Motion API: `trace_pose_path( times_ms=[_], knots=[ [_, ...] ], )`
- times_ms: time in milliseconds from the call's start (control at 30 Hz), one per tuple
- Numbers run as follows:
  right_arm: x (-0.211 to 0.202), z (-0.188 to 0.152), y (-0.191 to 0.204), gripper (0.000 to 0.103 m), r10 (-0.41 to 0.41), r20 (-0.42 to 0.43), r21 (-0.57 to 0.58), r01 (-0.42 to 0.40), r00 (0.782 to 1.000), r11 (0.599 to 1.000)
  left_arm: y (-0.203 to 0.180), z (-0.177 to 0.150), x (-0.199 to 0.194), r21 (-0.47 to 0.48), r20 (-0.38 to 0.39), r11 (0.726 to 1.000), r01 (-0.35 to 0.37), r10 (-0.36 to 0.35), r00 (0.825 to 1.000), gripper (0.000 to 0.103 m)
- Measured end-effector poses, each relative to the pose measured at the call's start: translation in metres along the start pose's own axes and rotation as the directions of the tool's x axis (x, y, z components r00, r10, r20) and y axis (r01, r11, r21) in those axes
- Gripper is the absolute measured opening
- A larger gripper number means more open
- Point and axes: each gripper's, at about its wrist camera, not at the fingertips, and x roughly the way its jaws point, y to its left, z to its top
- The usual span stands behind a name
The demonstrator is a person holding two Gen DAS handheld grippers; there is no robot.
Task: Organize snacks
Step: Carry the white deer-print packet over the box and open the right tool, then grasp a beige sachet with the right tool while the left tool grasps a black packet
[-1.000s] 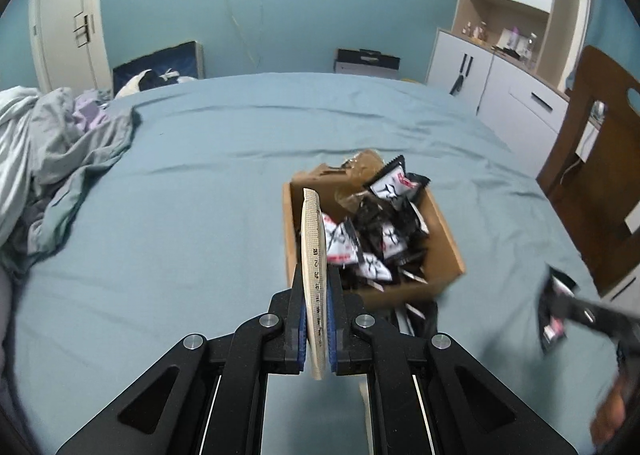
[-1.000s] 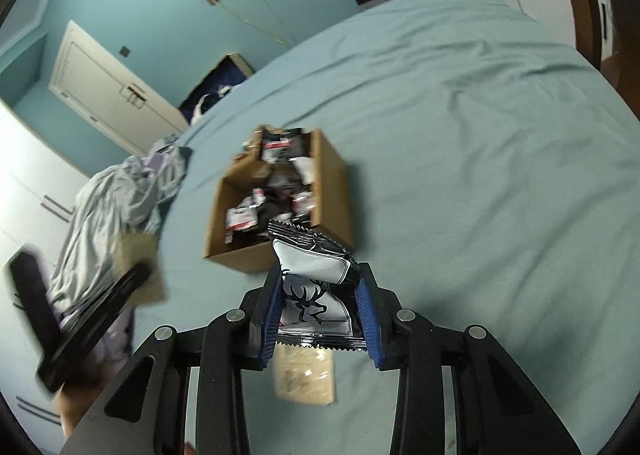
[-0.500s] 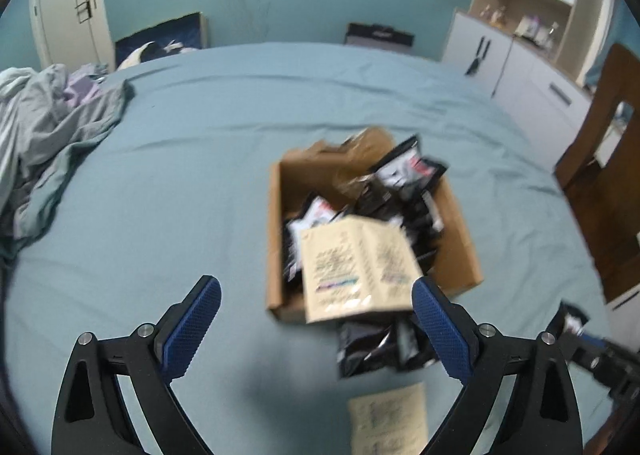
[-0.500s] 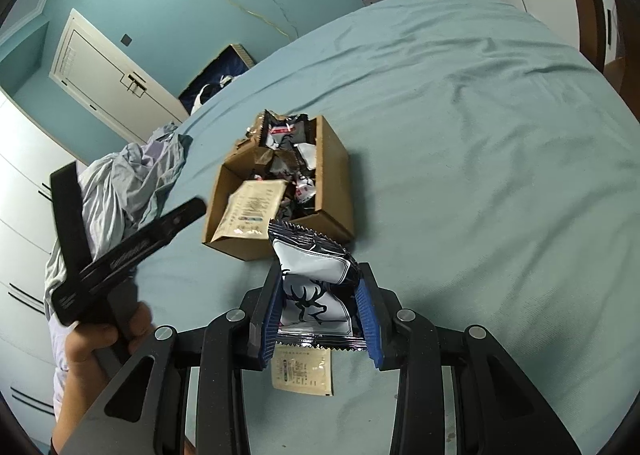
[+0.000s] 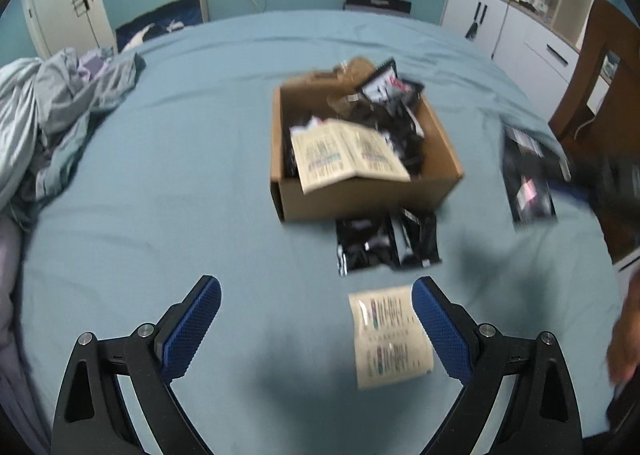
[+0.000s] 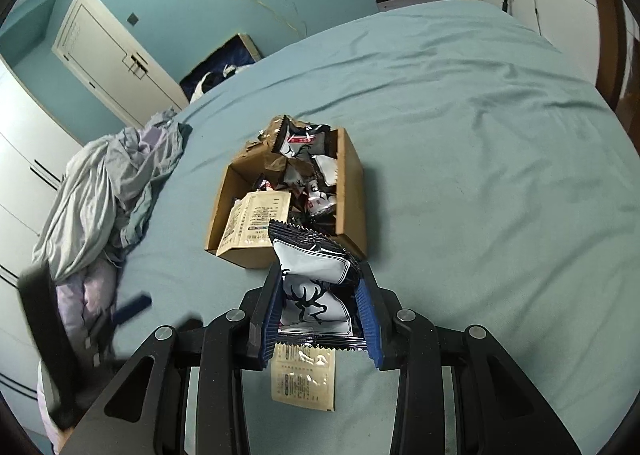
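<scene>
A brown cardboard box (image 5: 360, 195) (image 6: 352, 183) full of black-and-white snack packets sits mid-bed. A beige packet (image 5: 344, 155) (image 6: 256, 223) lies on its near edge. My left gripper (image 5: 316, 319) is open and empty above the sheet. Two black packets (image 5: 384, 243) and a second beige packet (image 5: 390, 335) (image 6: 304, 379) lie in front of the box. My right gripper (image 6: 320, 315) is shut on a black-and-white deer packet (image 6: 312, 283), held above the bed near the box; it shows blurred in the left wrist view (image 5: 528, 179).
The bed has a blue sheet (image 6: 480, 175). Crumpled grey bedding (image 5: 52, 115) (image 6: 108, 191) lies at the left. A wooden chair (image 5: 592, 79) and white cabinets (image 5: 516, 27) stand to the right. A white door (image 6: 112, 59) is at the far left.
My left gripper opened and dropped the beige packet onto the box's near edge, then drew back. My right gripper keeps its deer packet and moved closer to the box.
</scene>
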Motion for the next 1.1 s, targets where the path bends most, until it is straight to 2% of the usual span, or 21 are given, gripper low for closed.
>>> trace_pose_path(
  times_ms=[133, 200, 333, 367, 400, 433, 467, 533, 733, 933, 1100],
  knots=[
    [0.017, 0.033, 0.026, 0.033, -0.028, -0.021, -0.052, 0.027, 0.999, 0.998, 0.002, -0.009, 0.006, 0.019, -0.03, 1.0, 0.005, -0.004, 1.0, 0.098],
    [0.028, 0.052, 0.038, 0.033, -0.014, -0.042, -0.065, 0.011, 0.999, 0.998, 0.006, -0.014, 0.009, 0.034, -0.043, 0.999, 0.001, 0.001, 0.999, 0.098],
    [0.045, 0.085, 0.035, 0.036, 0.011, -0.013, 0.046, -0.01, 1.0, 0.999, 0.01, -0.018, 0.016, 0.045, -0.066, 0.999, -0.011, 0.014, 0.998, 0.098],
    [0.049, 0.089, 0.031, 0.042, 0.043, -0.002, 0.091, -0.043, 0.999, 0.995, 0.011, -0.017, 0.017, 0.04, -0.069, 0.999, -0.007, 0.01, 0.998, 0.098],
    [0.053, 0.092, 0.026, 0.055, 0.078, 0.003, 0.14, -0.078, 0.997, 0.987, 0.011, -0.016, 0.017, 0.035, -0.069, 0.999, -0.005, 0.007, 0.998, 0.098],
    [0.056, 0.093, 0.021, 0.061, 0.09, -0.005, 0.182, -0.088, 0.996, 0.979, 0.013, -0.016, 0.016, 0.027, -0.066, 1.0, 0.0, 0.002, 0.998, 0.098],
    [0.057, 0.091, 0.016, 0.068, 0.083, -0.012, 0.213, -0.078, 0.996, 0.974, 0.014, -0.014, 0.016, 0.019, -0.062, 1.0, 0.007, -0.006, 0.998, 0.098],
    [0.054, 0.083, 0.012, 0.069, 0.05, -0.01, 0.22, -0.046, 0.999, 0.974, 0.015, -0.013, 0.015, 0.012, -0.059, 1.0, 0.013, -0.012, 0.998, 0.098],
    [0.051, 0.039, 0.019, 0.069, -0.081, -0.11, 0.055, 0.088, 0.991, 0.995, 0.017, -0.011, 0.012, -0.007, -0.049, 1.0, 0.012, -0.013, 0.999, 0.098],
    [0.06, -0.025, 0.019, 0.069, -0.141, -0.219, -0.038, 0.135, 0.966, 0.99, 0.028, -0.007, 0.013, -0.042, -0.034, 0.999, -0.019, 0.018, 0.999, 0.098],
    [0.097, -0.067, 0.035, 0.069, -0.166, -0.326, -0.132, 0.129, 0.931, 0.983, 0.039, -0.005, 0.015, -0.078, -0.033, 0.996, -0.04, 0.038, 0.999, 0.098]
  ],
)
